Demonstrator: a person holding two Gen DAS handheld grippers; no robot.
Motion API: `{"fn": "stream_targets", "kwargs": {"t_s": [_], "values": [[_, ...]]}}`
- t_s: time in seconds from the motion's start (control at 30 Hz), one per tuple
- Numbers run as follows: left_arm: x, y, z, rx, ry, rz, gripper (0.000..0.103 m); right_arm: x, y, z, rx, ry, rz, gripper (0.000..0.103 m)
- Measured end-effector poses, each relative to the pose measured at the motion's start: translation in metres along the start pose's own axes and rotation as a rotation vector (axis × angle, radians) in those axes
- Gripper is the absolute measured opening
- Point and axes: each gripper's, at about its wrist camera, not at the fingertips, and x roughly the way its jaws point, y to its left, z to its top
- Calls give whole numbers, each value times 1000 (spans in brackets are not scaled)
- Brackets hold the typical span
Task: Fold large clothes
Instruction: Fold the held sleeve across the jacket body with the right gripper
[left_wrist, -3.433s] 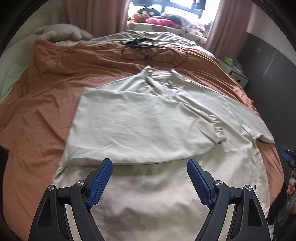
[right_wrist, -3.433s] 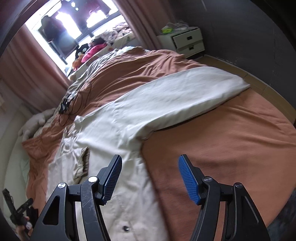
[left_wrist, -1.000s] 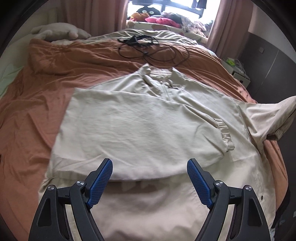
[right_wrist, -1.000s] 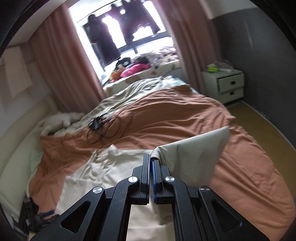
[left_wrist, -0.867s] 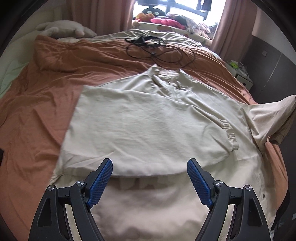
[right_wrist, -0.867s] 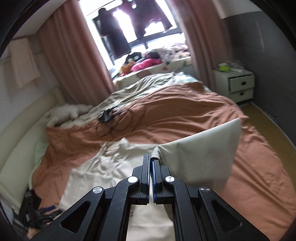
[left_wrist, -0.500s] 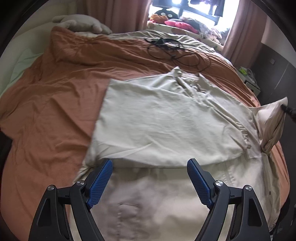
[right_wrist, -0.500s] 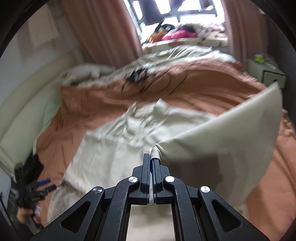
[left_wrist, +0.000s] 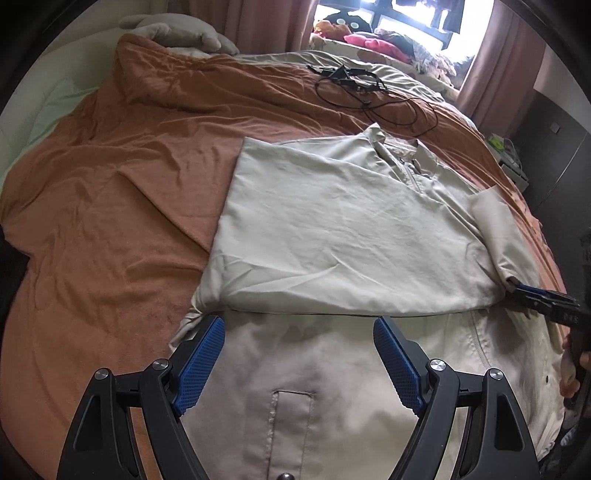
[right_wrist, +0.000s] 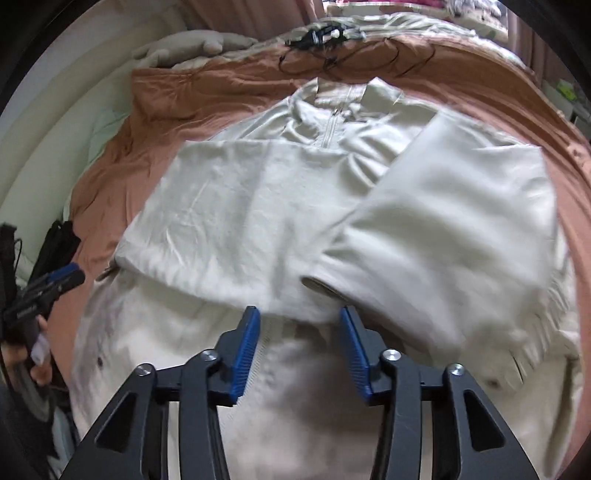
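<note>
My beige jacket (left_wrist: 332, 236) lies spread on the bed's orange blanket (left_wrist: 110, 192), both sleeves folded across its chest. My left tool (left_wrist: 295, 365) hovers over the lower front, its blue pads wide apart. My right tool (right_wrist: 301, 354) has its pads parted too (nothing between them), just below the right sleeve (right_wrist: 454, 236).

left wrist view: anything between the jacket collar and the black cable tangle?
Only bare orange bedspread shows between the jacket collar and the black cable tangle in the left wrist view.
</note>
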Motion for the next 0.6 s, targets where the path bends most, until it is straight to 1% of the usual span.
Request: {"fn": "stream_targets", "kwargs": {"t_s": [0.1,0.2,0.27,0.3,0.33,0.37,0.5,0.6], "values": [[2,-7,-1,11,-1,-8,84,-24,-22,-6,52,-35,-5,47],[4,-13,-2,18,2,-25,84,-41,-56,-8,132,-65,-67,49],[6,-16,-3,29,3,-30,84,-48,-80,-12,198,-69,-104,56],[7,-18,-4,37,4,-29,84,-50,-95,-14,248,-71,-108,63],[7,-20,-5,45,5,-26,84,-51,-105,-16,285,-72,-104,69],[9,-21,-6,51,7,-21,84,-51,-116,-19,325,-71,-99,71],[16,-18,-9,61,20,-11,84,-40,-138,-30,411,-50,-129,71],[20,-12,-9,53,27,-9,84,-21,-146,-40,492,-14,-127,71]]}}
